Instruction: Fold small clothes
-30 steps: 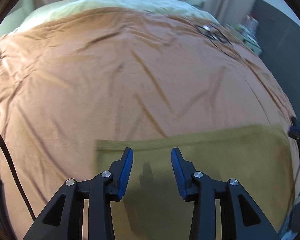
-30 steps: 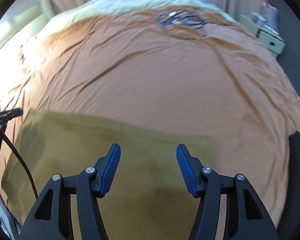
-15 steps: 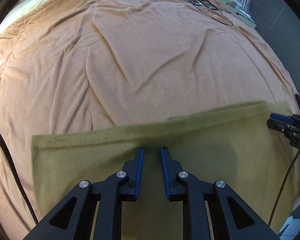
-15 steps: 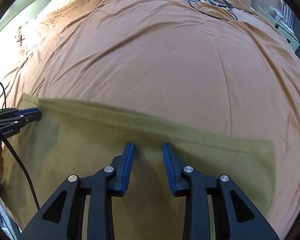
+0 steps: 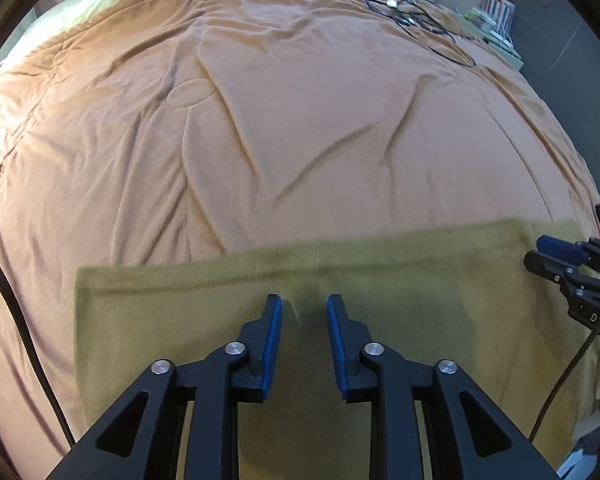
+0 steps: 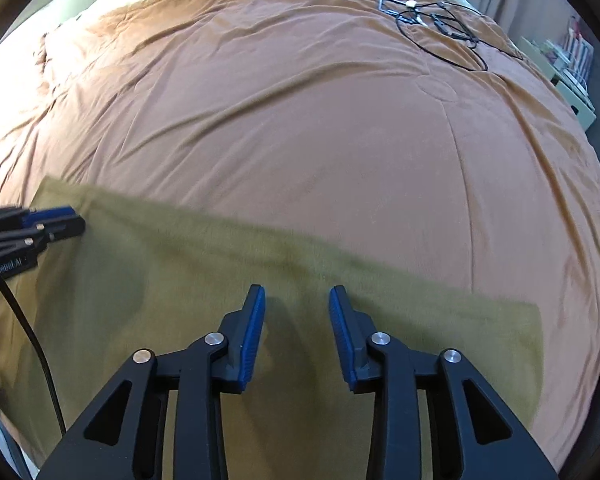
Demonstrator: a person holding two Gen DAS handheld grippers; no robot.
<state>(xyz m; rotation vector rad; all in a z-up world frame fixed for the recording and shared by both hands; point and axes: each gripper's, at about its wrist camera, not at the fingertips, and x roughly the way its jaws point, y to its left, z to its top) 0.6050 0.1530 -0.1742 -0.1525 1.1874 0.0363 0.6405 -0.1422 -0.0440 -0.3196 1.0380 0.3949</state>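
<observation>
The left gripper has its jaws opening, with nothing pinched; the olive cloth lies flat beneath and between them, its far edge just ahead. The right gripper is likewise opening over the same cloth, empty. The cloth sits at the near edge of the orange blanket. Black cables lie near the far right corner. Lettering on the gripper bodies is too blurred to read.

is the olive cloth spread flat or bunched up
Spread flat: the olive cloth lies smooth on the orange bedcover, its far edge straight and a square corner showing. Whether it is already folded double, cannot tell.
</observation>
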